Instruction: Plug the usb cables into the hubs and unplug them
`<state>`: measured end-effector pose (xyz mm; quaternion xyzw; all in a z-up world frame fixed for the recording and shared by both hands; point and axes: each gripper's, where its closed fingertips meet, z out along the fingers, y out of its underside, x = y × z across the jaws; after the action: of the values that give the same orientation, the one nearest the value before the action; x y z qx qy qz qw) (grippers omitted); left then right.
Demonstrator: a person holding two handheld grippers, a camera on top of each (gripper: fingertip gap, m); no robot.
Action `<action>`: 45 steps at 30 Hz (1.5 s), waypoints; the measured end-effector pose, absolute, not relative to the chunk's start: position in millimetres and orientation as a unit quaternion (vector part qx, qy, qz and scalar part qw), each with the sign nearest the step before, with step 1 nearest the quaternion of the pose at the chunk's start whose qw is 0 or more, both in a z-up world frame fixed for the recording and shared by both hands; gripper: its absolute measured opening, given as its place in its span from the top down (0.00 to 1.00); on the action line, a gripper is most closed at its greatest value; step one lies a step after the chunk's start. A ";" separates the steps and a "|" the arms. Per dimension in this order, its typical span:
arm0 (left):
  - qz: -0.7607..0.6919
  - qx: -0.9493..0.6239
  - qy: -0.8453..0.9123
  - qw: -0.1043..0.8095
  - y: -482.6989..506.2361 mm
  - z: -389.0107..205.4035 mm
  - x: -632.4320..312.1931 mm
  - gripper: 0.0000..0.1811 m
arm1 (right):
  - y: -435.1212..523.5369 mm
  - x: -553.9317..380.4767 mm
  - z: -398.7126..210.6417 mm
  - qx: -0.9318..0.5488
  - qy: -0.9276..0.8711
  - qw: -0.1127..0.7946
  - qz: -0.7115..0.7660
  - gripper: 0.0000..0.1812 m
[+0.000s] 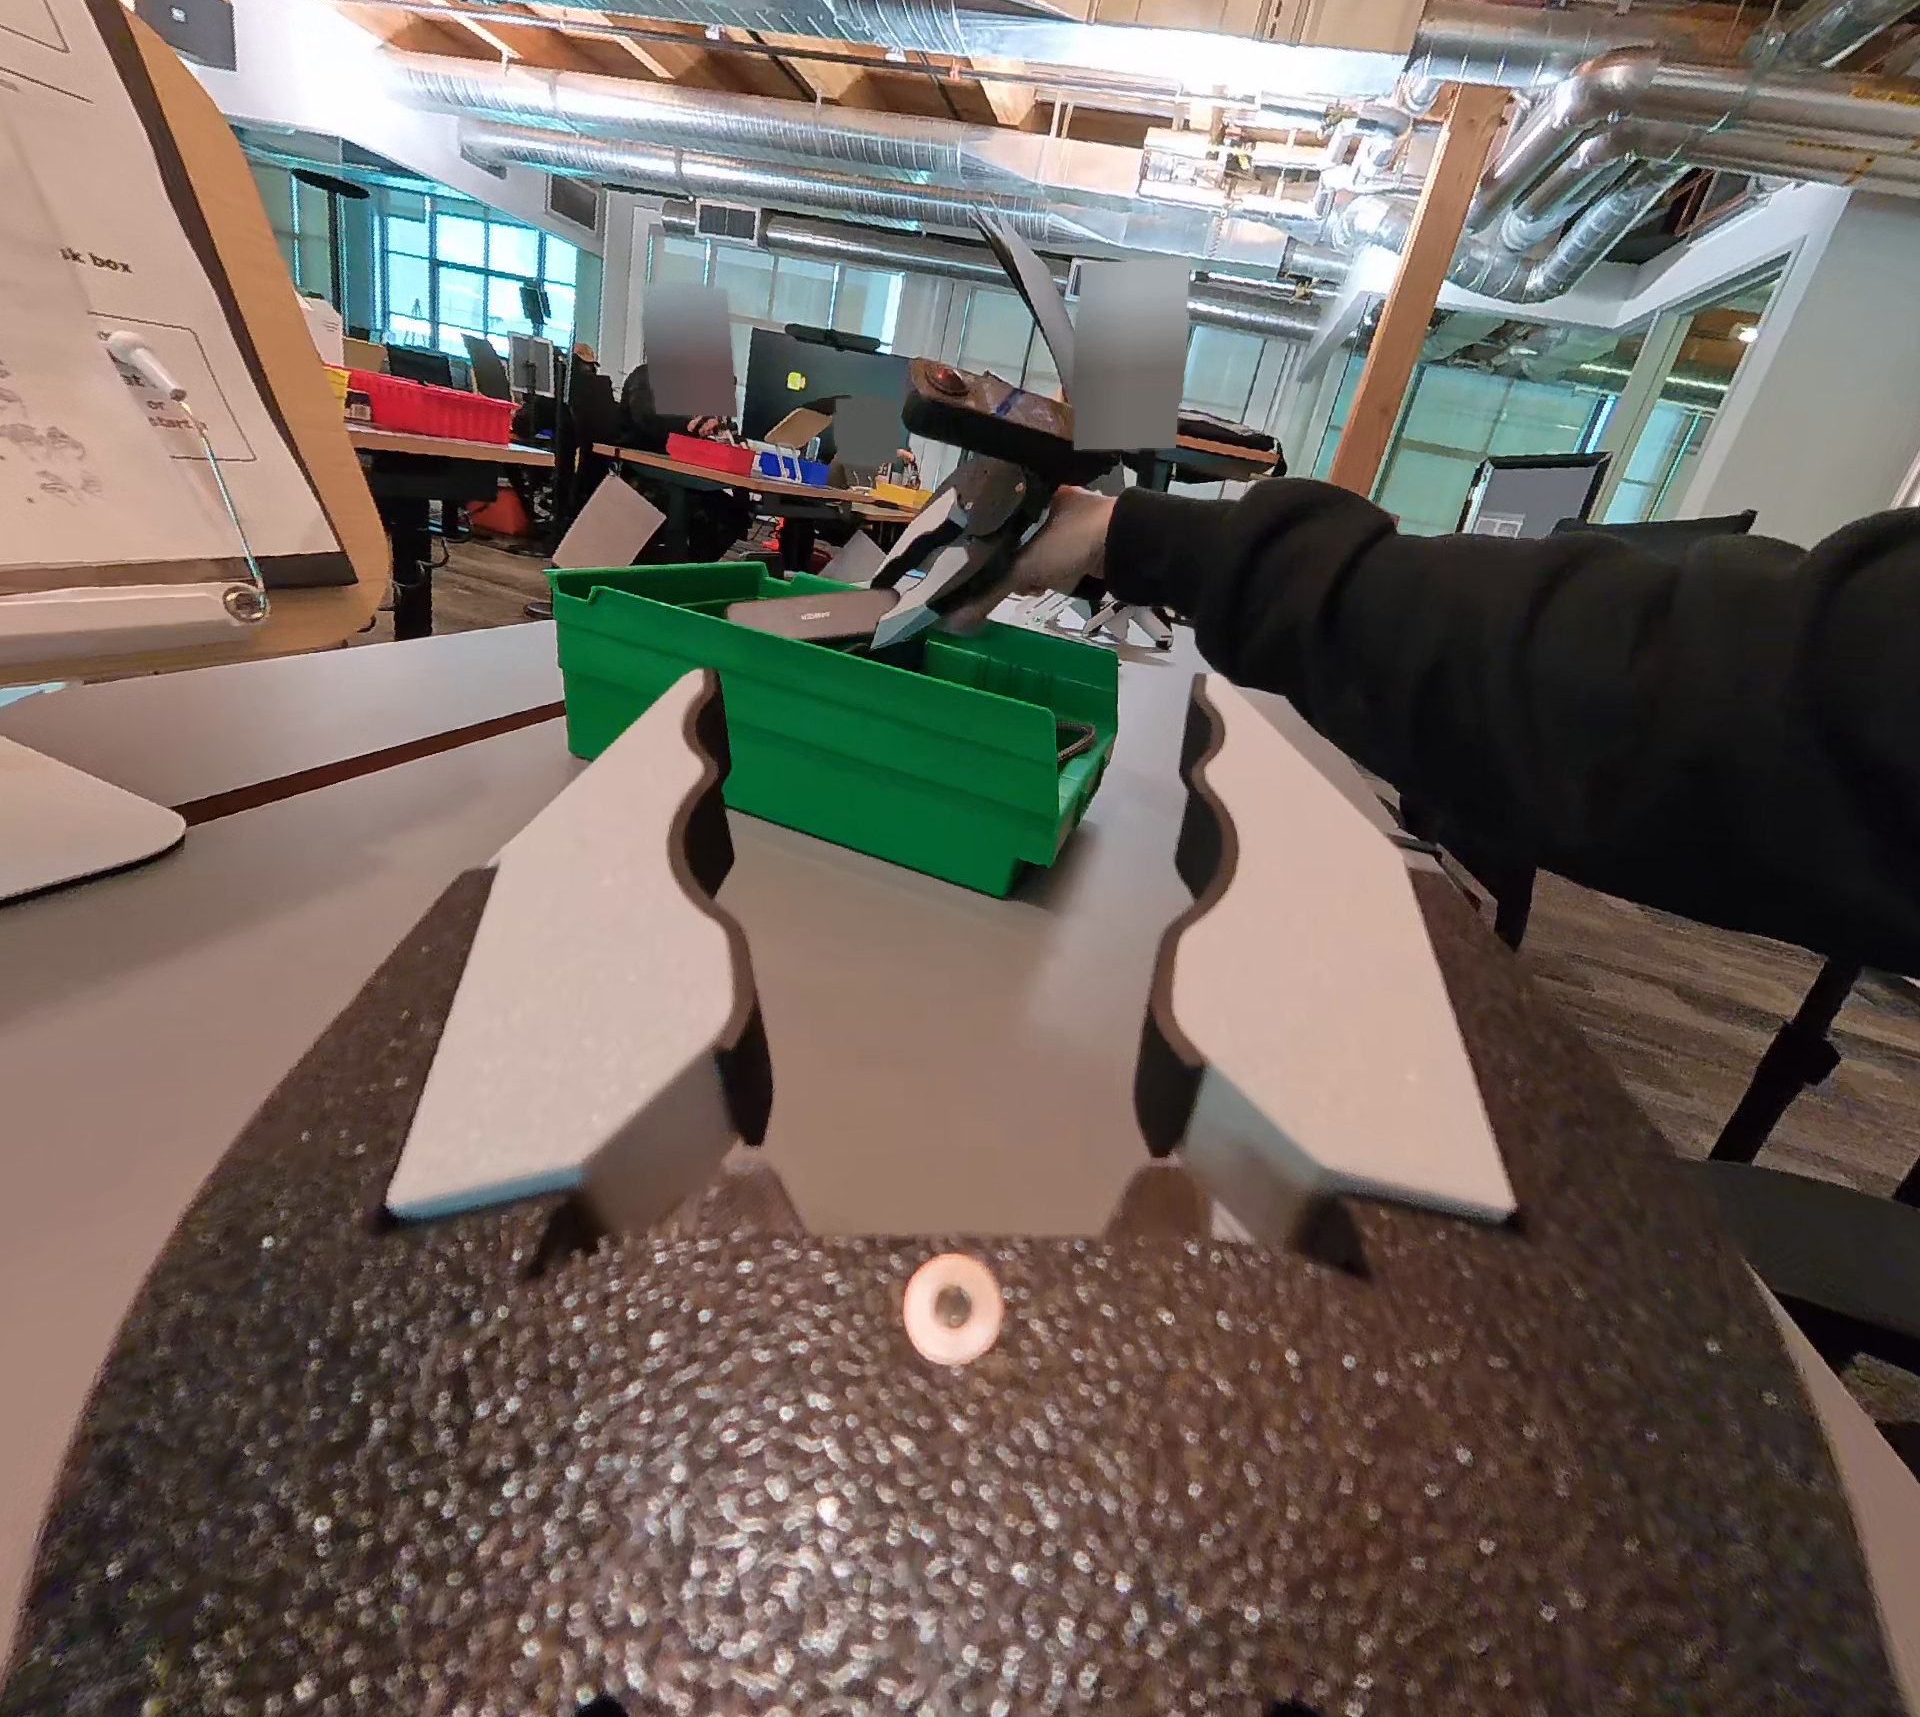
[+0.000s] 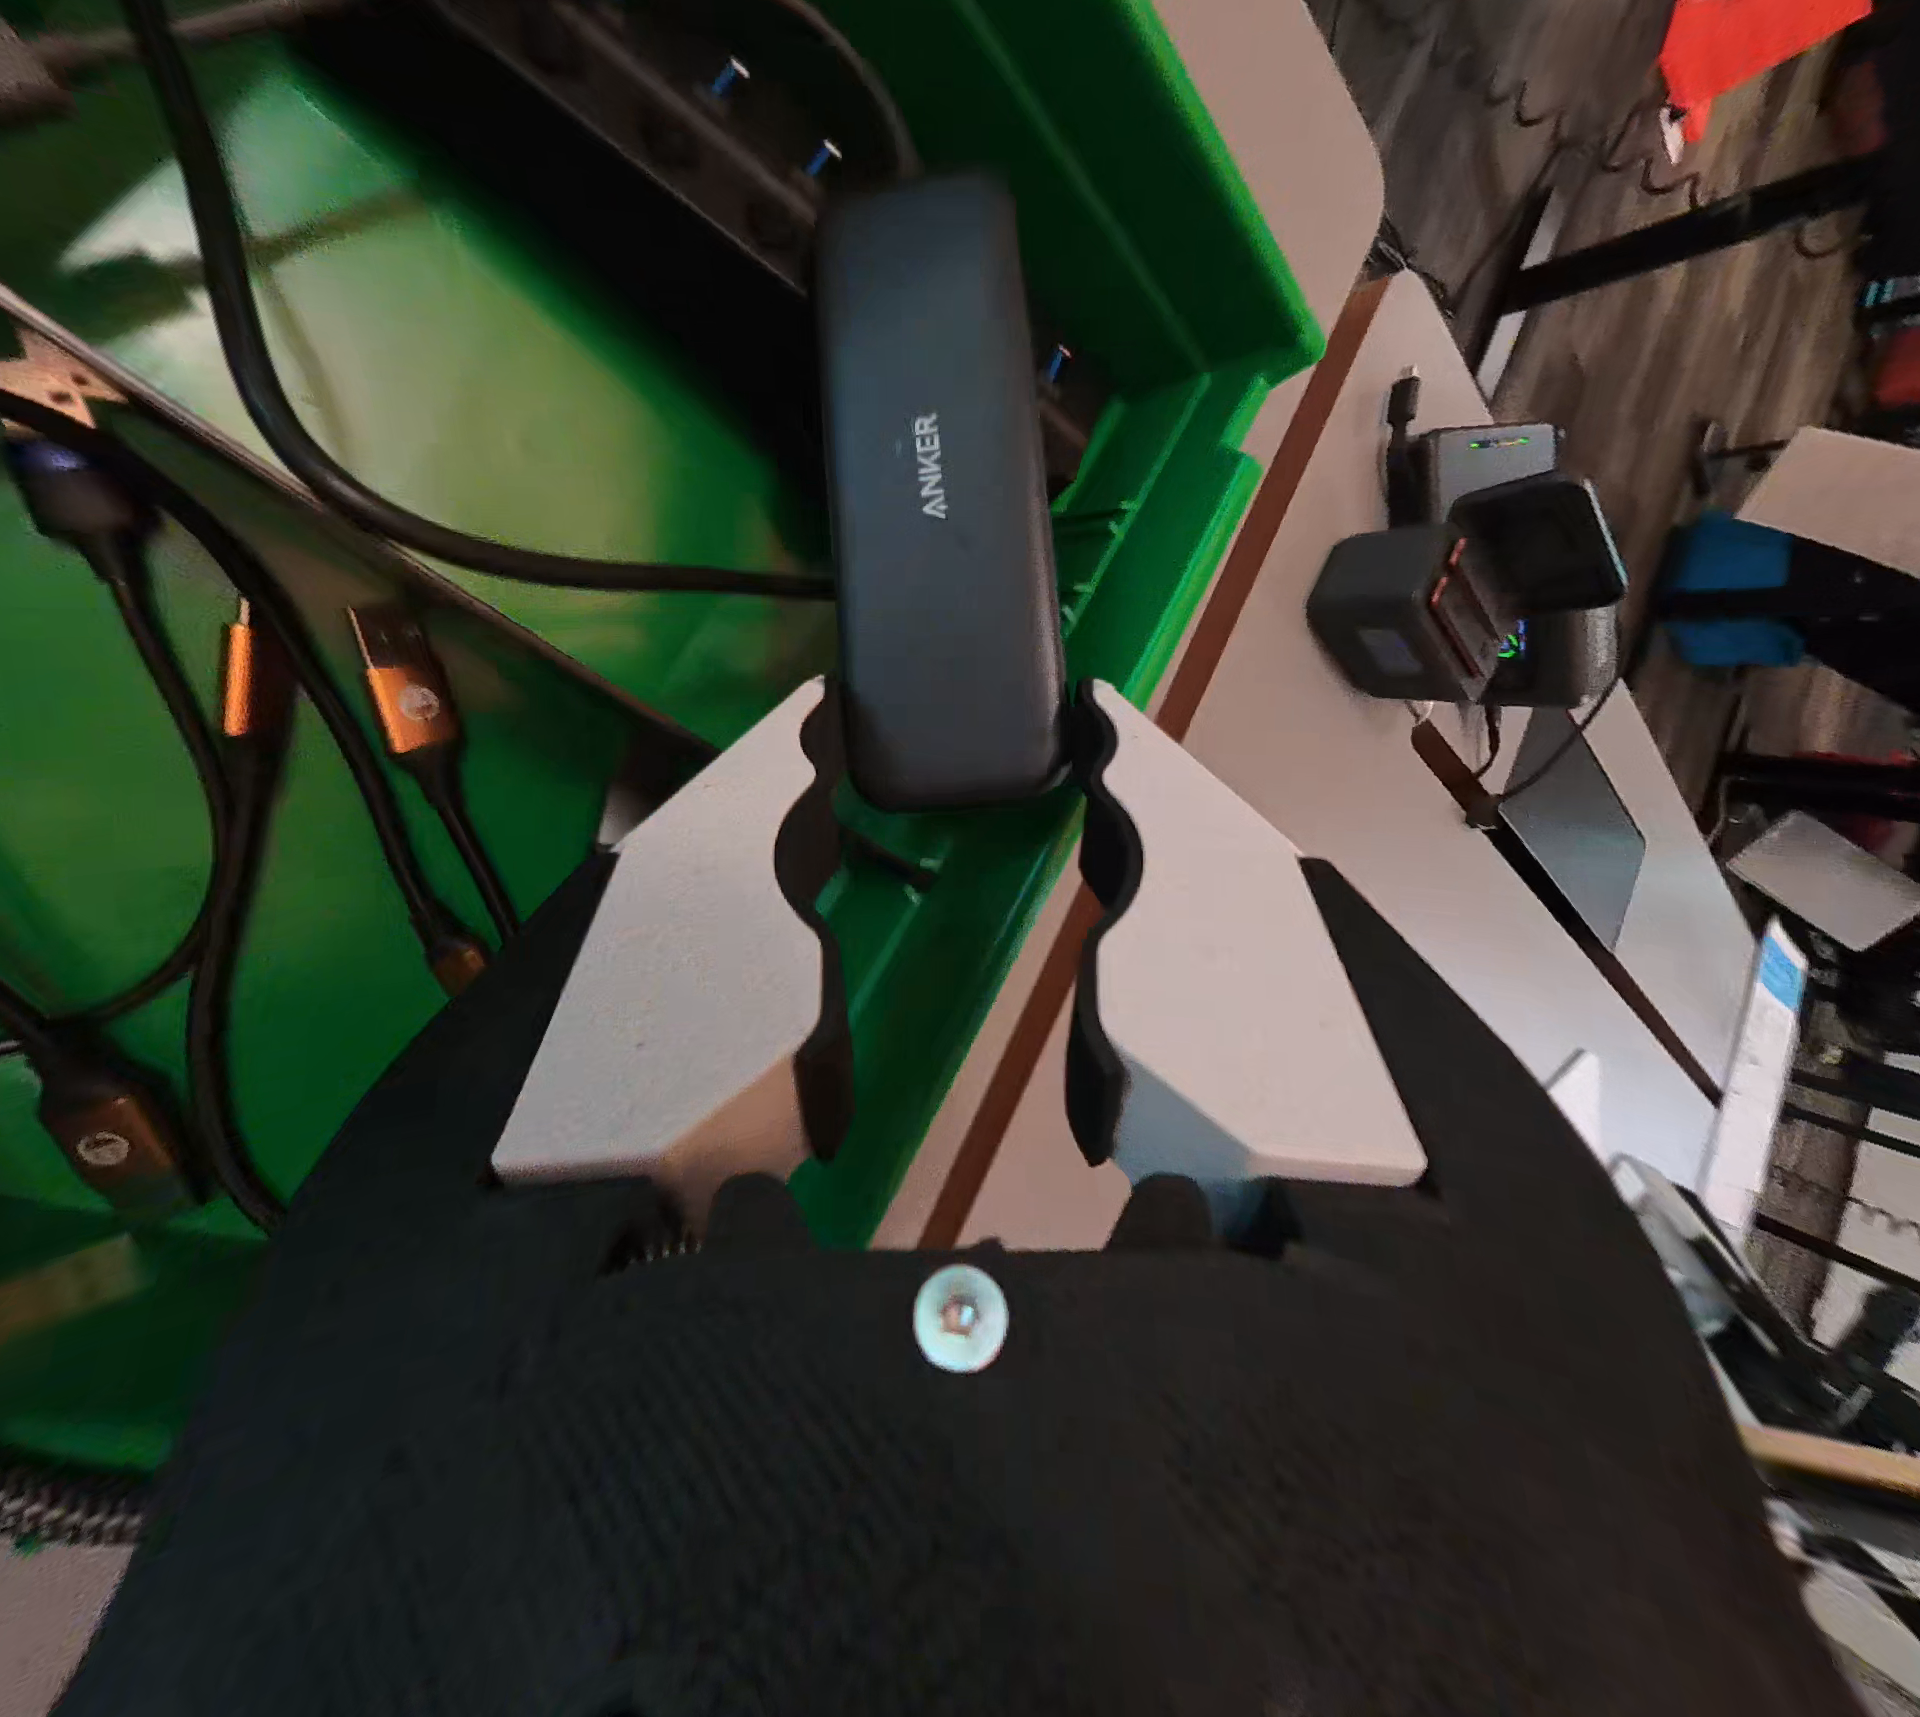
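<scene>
My right gripper (image 2: 951,737) is shut on the near end of a slim black usb hub (image 2: 935,472) and holds it over the green bin (image 2: 1039,140). The hub's black cable (image 2: 312,441) loops down into the bin. A longer black hub with blue ports (image 2: 665,78) lies in the bin behind it. Usb cables with orange plugs (image 2: 400,701) lie at the bin's left. In the left wrist view the right gripper (image 1: 914,618) lifts the hub (image 1: 810,618) above the bin (image 1: 862,753). My left gripper (image 1: 951,732) is open and empty, above the table (image 1: 914,1023) in front of the bin.
A white document stand with paper (image 1: 125,379) and a white base (image 1: 73,826) sit at the left. Small black camera-like devices (image 2: 1475,597) rest on the table beside the bin. A person's black sleeve (image 1: 1507,680) reaches in from the right. The table edge (image 2: 1340,140) runs close by the bin.
</scene>
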<state>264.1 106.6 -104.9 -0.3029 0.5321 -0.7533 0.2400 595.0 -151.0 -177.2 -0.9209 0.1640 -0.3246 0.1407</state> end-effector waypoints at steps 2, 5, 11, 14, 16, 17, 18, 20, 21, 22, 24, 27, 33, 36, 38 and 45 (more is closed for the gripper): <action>-0.751 -0.300 0.537 0.242 104.9 -105.5 263.4 0.52 | -151.7 596.4 -175.6 -0.917 0.176 0.152 -0.324 0.76; -0.750 -0.297 0.540 0.243 104.0 -105.0 262.2 0.52 | -152.9 598.6 -162.6 -0.903 0.187 0.169 -0.348 0.67; -0.743 -0.298 0.550 0.238 99.2 -109.5 263.1 0.53 | -165.6 580.0 -107.8 -0.850 0.239 0.254 -0.394 0.66; -0.729 -0.295 0.567 0.247 93.9 -114.2 264.5 0.53 | -169.7 540.8 -89.0 -0.809 0.306 0.342 -0.369 0.65; -0.723 -0.297 0.568 0.258 92.9 -111.8 265.3 0.53 | -149.1 499.0 -88.3 -0.784 0.323 0.425 -0.316 0.65; -0.719 -0.299 0.566 0.268 94.4 -108.1 265.5 0.53 | -132.5 474.0 -94.4 -0.785 0.311 0.455 -0.283 0.62; -0.709 -0.307 0.567 0.285 98.9 -104.9 266.5 0.54 | -115.9 450.8 -102.1 -0.787 0.295 0.476 -0.258 0.60; -0.663 -0.344 0.571 0.342 120.3 -101.7 271.3 0.54 | -84.8 415.4 -115.4 -0.779 0.275 0.514 -0.232 0.56; -0.629 -0.373 0.568 0.378 138.1 -100.7 272.3 0.52 | -68.2 400.1 -123.1 -0.776 0.268 0.531 -0.209 0.55; -0.593 -0.402 0.563 0.412 158.2 -99.4 269.7 0.52 | -53.9 387.1 -134.1 -0.782 0.259 0.536 -0.186 0.55; -0.517 -0.465 0.547 0.467 205.3 -99.4 254.8 0.57 | -40.9 381.4 -159.6 -0.792 0.265 0.518 -0.186 0.55; -0.403 -0.537 0.527 0.521 287.4 -95.3 211.6 0.59 | -34.6 392.7 -181.3 -0.794 0.271 0.491 -0.233 0.57; -0.174 -0.670 0.457 0.559 484.0 -118.1 99.6 0.53 | -32.0 409.7 -188.5 -0.784 0.251 0.467 -0.322 0.82; -0.161 -0.693 0.453 0.537 530.8 -148.1 73.4 0.56 | -28.6 413.5 -189.3 -0.779 0.260 0.467 -0.327 0.87; -0.176 -0.722 0.464 0.483 540.6 -181.0 69.5 0.54 | -32.7 416.1 -187.9 -0.770 0.297 0.460 -0.328 0.92; -0.315 -0.716 0.462 0.417 524.2 -203.1 84.1 0.94 | -28.2 386.8 -187.2 -0.759 0.324 0.447 -0.346 0.98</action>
<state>84.1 524.2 -203.1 -0.7163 0.4618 -0.3155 0.4172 386.8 -28.2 -187.2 -0.7585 0.3245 -0.3460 0.4468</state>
